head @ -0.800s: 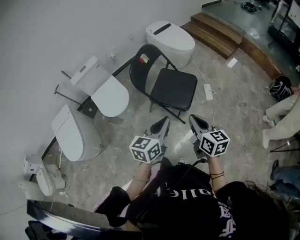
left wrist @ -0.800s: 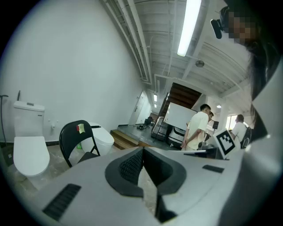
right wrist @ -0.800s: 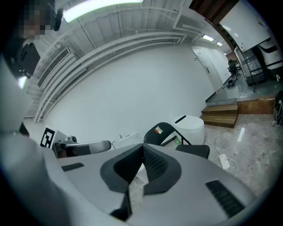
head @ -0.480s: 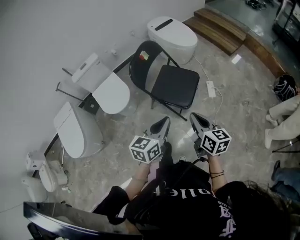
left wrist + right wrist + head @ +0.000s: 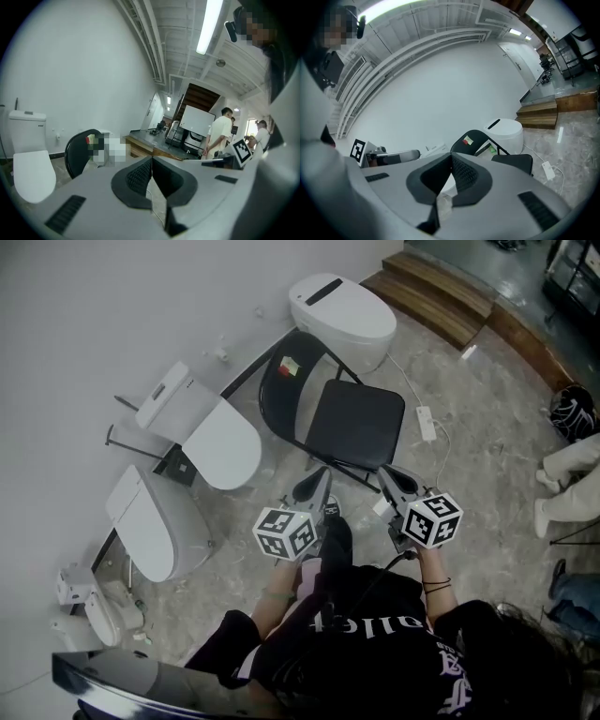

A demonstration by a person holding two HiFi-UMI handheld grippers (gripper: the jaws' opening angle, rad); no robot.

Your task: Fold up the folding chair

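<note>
The black folding chair (image 5: 352,423) stands unfolded on the marble floor, its backrest (image 5: 281,381) toward the wall and a red-and-white sticker on it. My left gripper (image 5: 323,474) is shut with nothing in it, its tip just short of the seat's front edge. To its right my right gripper (image 5: 384,473) is shut and empty too, by the seat's front right corner. The chair's backrest (image 5: 77,152) shows at the left of the left gripper view, past that gripper (image 5: 151,161). In the right gripper view the chair (image 5: 487,147) stands beyond the right gripper (image 5: 451,157).
Several white toilets lie around: one (image 5: 342,315) behind the chair, two (image 5: 202,423) tipped over at its left. A white power strip (image 5: 427,423) and cable lie right of the seat. Wooden steps (image 5: 450,301) rise at far right. People stand at the right edge (image 5: 567,479).
Both grippers have moved forward toward the chair's seat, still shut; the chair now sits closer to them in the head view.
</note>
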